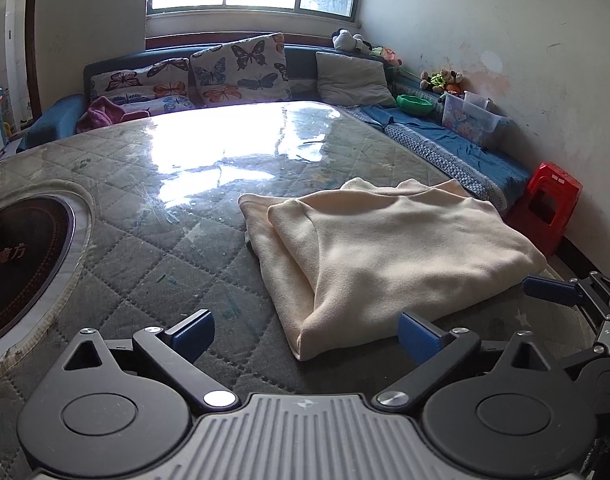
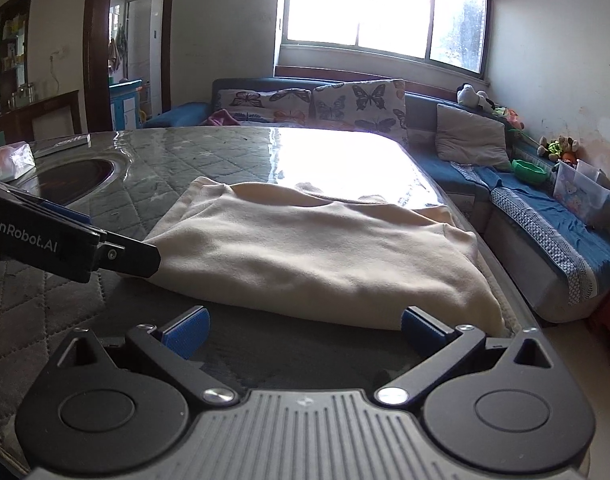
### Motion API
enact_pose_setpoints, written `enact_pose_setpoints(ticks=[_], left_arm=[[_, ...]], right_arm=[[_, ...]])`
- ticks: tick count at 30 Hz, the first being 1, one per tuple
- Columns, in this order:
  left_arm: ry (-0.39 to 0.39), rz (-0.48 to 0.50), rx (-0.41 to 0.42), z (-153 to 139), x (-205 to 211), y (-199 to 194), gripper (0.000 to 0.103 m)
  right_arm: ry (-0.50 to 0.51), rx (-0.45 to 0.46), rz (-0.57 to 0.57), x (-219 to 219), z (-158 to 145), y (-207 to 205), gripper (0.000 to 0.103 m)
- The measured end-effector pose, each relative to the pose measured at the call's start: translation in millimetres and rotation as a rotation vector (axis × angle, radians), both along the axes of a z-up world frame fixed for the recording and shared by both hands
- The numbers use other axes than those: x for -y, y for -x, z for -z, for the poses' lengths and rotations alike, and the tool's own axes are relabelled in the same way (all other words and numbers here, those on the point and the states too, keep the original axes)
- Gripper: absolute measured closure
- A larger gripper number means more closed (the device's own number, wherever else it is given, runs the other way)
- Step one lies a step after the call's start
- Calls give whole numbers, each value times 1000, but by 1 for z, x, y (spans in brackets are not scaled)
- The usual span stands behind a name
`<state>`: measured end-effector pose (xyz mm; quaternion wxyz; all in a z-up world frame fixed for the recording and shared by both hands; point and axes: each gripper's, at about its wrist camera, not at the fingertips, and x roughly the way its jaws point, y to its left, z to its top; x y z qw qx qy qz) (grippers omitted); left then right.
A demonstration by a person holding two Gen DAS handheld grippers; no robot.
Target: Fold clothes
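A cream garment (image 1: 385, 240) lies folded into a flat rectangle on the quilted, glass-topped table (image 1: 153, 216). It also shows in the right wrist view (image 2: 313, 248). My left gripper (image 1: 307, 336) is open and empty, just in front of the garment's near left corner. My right gripper (image 2: 305, 330) is open and empty, just in front of the garment's near edge. The right gripper shows at the right edge of the left wrist view (image 1: 577, 296). The left gripper's body (image 2: 65, 240) reaches in from the left in the right wrist view.
A round dark hotplate (image 1: 21, 256) is set into the table at left. A blue sofa (image 1: 445, 136) with butterfly cushions (image 1: 241, 68) runs behind and right. A red stool (image 1: 549, 204) stands beside the table. A tissue pack (image 2: 9, 160) lies far left.
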<state>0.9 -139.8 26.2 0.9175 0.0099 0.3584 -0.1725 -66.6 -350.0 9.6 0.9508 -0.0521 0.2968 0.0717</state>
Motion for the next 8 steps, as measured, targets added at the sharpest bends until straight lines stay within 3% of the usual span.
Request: enact_pose_setpoints(ticks=[8], left_arm=[[-3,0,3,0,2,7,3]], right_arm=[[-12,3,21,0,0,4,0]])
